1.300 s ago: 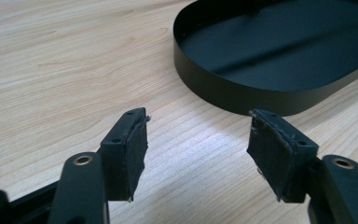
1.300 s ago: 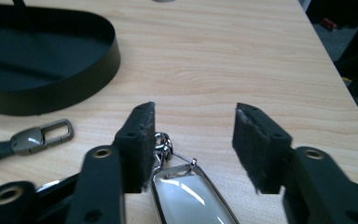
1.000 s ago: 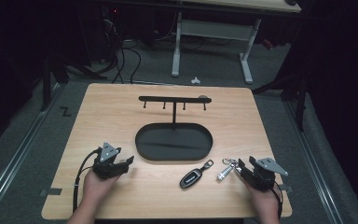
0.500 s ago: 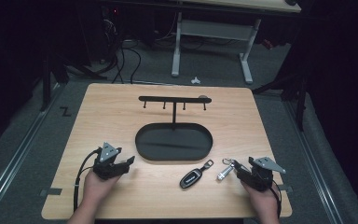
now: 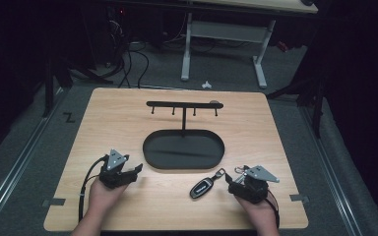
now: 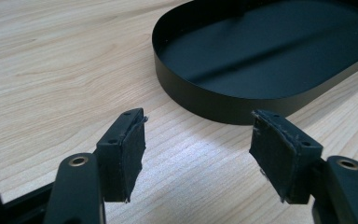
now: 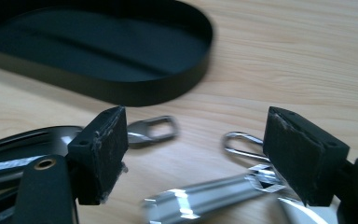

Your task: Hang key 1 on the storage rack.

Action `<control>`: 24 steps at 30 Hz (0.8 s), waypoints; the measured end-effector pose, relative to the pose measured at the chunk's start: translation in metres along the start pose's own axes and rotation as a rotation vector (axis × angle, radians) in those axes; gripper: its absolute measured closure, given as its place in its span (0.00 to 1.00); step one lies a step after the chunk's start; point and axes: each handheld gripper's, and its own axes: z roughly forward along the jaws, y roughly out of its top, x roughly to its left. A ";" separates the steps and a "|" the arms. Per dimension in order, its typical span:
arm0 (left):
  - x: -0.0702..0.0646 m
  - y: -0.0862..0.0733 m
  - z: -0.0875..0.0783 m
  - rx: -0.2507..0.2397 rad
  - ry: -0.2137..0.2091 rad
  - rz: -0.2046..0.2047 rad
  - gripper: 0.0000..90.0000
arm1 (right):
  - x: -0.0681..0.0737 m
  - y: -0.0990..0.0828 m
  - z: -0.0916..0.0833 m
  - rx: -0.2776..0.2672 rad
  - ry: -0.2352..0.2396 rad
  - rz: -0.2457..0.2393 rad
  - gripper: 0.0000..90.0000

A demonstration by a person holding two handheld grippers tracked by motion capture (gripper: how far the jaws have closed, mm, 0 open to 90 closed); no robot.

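No item is hung or trayed yet: the car key fob (image 5: 202,187) lies on the table (image 5: 285,142), the left gripper (image 6: 198,144) is spread empty, and the right gripper (image 7: 196,154) gapes over the metal keys (image 7: 214,196).

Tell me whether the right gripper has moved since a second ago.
Yes, slightly. The right gripper has edged left toward the car key fob, judged against the black oval tray, which stayed put.

Dim room, grey carpet floor (image 5: 39,147) around the lit wooden table (image 5: 118,118), white-legged desk (image 5: 224,44) beyond the table, tangled cables (image 5: 128,59) beyond its left corner
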 end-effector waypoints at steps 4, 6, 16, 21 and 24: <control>-0.001 0.000 -0.001 -0.003 -0.003 0.000 0.40 | 0.022 0.002 0.007 0.006 0.044 -0.017 0.25; -0.001 0.000 -0.002 0.001 -0.004 0.008 0.40 | 0.032 0.002 0.009 0.022 0.058 -0.023 0.25; -0.002 0.000 0.000 0.000 -0.012 0.008 0.40 | 0.053 0.001 0.021 0.085 0.120 -0.035 0.24; -0.004 0.000 0.001 0.009 -0.017 0.018 0.40 | 0.060 -0.001 0.023 0.097 0.101 -0.063 0.24; -0.004 0.000 0.001 0.006 -0.017 0.019 0.40 | 0.061 -0.002 0.024 0.103 0.096 -0.073 0.25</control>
